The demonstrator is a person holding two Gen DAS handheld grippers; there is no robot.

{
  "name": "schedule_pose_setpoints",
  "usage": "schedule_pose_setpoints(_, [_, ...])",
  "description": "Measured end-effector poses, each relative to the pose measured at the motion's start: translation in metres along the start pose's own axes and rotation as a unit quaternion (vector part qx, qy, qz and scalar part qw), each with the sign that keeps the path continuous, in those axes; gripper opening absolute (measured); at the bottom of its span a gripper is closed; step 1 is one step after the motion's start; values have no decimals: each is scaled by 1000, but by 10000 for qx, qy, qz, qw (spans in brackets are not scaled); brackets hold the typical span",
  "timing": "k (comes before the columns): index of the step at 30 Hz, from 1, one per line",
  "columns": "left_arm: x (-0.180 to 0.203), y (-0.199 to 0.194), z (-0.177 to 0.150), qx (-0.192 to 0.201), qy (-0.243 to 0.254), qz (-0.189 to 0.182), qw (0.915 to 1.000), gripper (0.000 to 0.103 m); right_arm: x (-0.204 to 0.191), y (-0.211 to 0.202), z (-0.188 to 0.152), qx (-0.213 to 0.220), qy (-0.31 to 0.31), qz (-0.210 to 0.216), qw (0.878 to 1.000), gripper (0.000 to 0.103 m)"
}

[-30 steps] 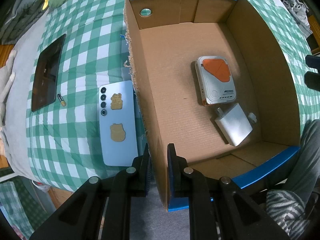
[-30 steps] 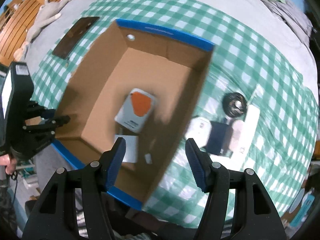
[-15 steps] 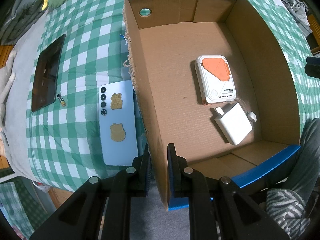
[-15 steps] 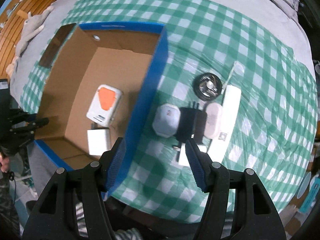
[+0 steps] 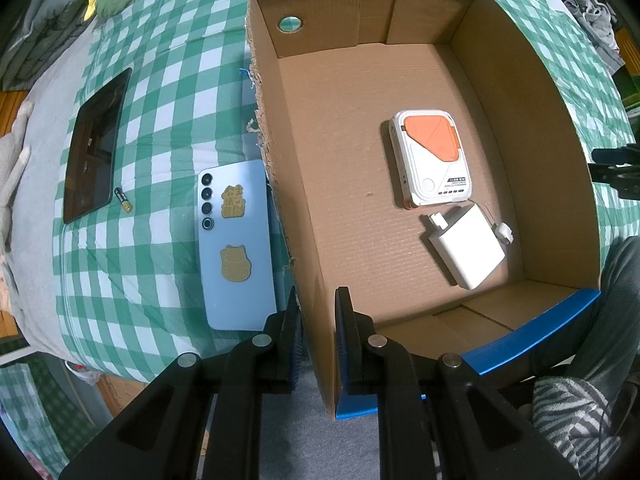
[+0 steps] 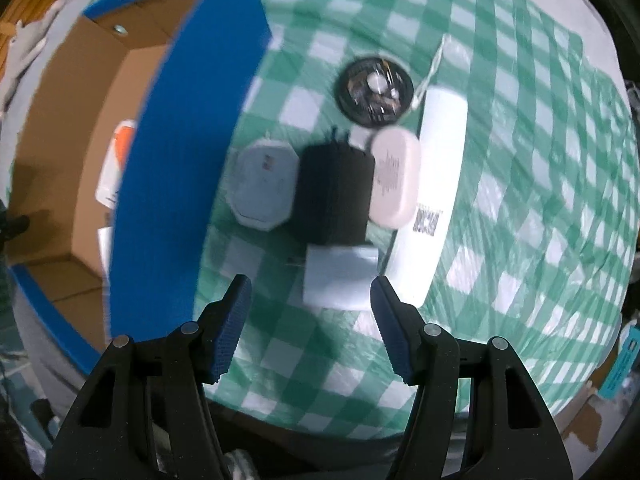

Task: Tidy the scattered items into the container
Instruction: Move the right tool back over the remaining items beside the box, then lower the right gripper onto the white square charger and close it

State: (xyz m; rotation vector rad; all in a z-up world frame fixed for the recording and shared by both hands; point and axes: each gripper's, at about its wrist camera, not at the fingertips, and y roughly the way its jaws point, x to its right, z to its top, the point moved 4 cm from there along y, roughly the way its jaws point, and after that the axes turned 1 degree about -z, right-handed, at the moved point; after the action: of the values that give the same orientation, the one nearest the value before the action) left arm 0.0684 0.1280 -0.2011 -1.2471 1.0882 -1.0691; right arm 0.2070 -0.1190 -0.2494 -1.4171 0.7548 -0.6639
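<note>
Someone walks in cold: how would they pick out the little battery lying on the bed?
Start at the cardboard box on the green checked cloth. Outside its torn wall lies a pale blue phone, then a dark tablet. The battery lies by the tablet's near corner: a tiny dark cylinder with a gold end, the only round thing there.

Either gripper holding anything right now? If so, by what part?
Left gripper is clamped on the cardboard box, on its side wall near the corner. Right gripper is open and empty above the white charger.

Green-checked cloth (image 5: 168, 92) over grey bedding (image 5: 48, 92); wood floor (image 5: 8, 100) beyond.
</note>
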Motion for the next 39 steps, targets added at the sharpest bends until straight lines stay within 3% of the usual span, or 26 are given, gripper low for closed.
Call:
schedule_pose_setpoints(7, [0,0,0,-2,3,2,10000,15,17,20,0,-93,244,233,9994,63])
schedule_pose_setpoints(19, [1,-1,0,-12,-3,-13,10000,16,12,49,-12,-205,54,-7,9998,63])
schedule_pose_setpoints(22, [1,-1,0,-10,-4,-15,10000,17,7,53,-16,-227,-58,-117,9997,52])
schedule_pose_setpoints(31, [3,-1,-1,-17,8,-30,10000,18,3,77,-20,-462,267,-4,9986,53])
schedule_pose_setpoints(39, [3,-1,-2,-25,12,-42,10000,18,-11,87,-22,-418,256,-113,9987,50])
